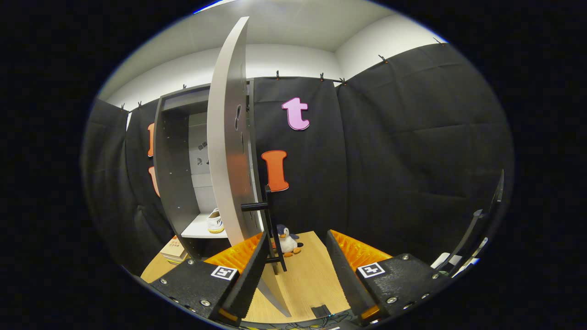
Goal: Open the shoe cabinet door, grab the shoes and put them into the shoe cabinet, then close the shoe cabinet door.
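Grey cabinet door [228,151] open edge-on; white shoe [215,222] on shelf inside

The 1 camera rides on the tool [296,275] and looks forward along its 2 fingers [250,270], which rise spread apart from the bottom of the view. It sits low, close above the wooden floor [307,279], facing the booth's black cloth wall [412,151]. The cabinet door [227,146] stands edge-on very near the lens, just ahead of the left finger, with the open shoe cabinet [176,169] beyond it.
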Available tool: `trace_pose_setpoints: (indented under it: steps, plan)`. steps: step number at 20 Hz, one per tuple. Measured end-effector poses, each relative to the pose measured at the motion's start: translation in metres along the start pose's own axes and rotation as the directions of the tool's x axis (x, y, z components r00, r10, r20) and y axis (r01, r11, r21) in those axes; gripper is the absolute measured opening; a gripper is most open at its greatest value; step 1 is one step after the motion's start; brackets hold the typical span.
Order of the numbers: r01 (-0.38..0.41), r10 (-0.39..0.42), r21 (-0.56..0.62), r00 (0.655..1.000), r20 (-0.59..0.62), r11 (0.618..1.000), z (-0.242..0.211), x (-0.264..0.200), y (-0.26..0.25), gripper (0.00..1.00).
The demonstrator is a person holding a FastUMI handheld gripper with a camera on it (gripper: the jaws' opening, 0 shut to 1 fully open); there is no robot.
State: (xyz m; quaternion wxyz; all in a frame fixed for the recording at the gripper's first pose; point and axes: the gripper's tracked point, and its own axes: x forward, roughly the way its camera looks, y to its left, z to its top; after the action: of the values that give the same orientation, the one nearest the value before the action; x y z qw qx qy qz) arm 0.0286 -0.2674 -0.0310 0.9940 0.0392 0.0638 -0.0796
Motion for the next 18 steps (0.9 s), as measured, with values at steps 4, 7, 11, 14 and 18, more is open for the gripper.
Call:
trace_pose_setpoints:
  steps: [4, 7, 11, 14, 18]
  plan:
    - [-0.052, 0.052, -0.018, 0.999, -0.002, 0.998, -0.001, -0.007, 0.022, 0.79]
    - [-0.133, 0.133, 0.003, 0.991, -0.004, 0.991, -0.005, -0.010, 0.058, 0.79]
    - [-0.236, 0.236, -0.016, 0.972, 0.004, 0.972, -0.007, -0.007, 0.100, 0.79]
    - [-0.312, 0.313, -0.014, 0.950, 0.014, 0.950, -0.009, -0.005, 0.132, 0.79]
    - [-0.346, 0.347, -0.028, 0.938, 0.015, 0.938, -0.011, 0.008, 0.161, 0.80]
